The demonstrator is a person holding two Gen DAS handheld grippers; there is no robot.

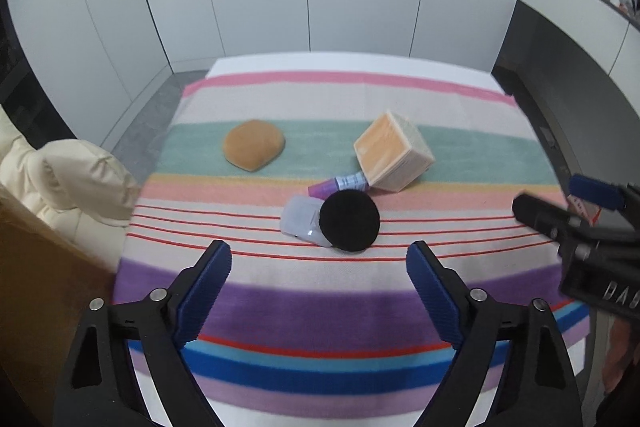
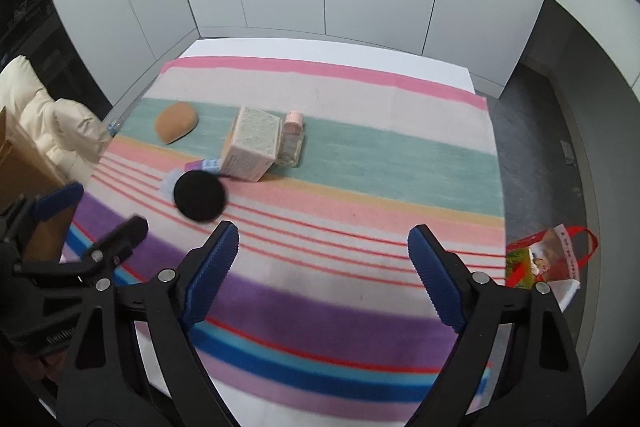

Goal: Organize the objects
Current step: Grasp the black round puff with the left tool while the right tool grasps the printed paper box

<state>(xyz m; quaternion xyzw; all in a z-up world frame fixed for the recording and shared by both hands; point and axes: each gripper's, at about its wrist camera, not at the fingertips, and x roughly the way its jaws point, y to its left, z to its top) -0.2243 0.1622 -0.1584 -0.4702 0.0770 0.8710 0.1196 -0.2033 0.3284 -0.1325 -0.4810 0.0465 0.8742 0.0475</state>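
Note:
On the striped cloth a brown bread roll [image 1: 253,150] [image 2: 176,122] lies at the left. A tan box [image 1: 394,151] [image 2: 252,149] lies tilted in the middle, resting on a small purple-capped bottle [image 1: 340,184] [image 2: 208,164]. A black round disc [image 1: 349,220] [image 2: 199,195] leans on a clear white case [image 1: 301,219]. A clear bottle with a pink cap [image 2: 291,139] lies right of the box. My left gripper [image 1: 319,267] is open and empty, just short of the disc. My right gripper [image 2: 323,251] is open and empty, right of the disc.
The striped cloth [image 1: 320,303] [image 2: 360,195] covers the table. A cream jacket [image 1: 60,179] [image 2: 44,123] and a cardboard box [image 1: 36,275] stand at the left edge. A red and white bag [image 2: 548,259] lies on the floor at the right. White cabinet doors stand behind.

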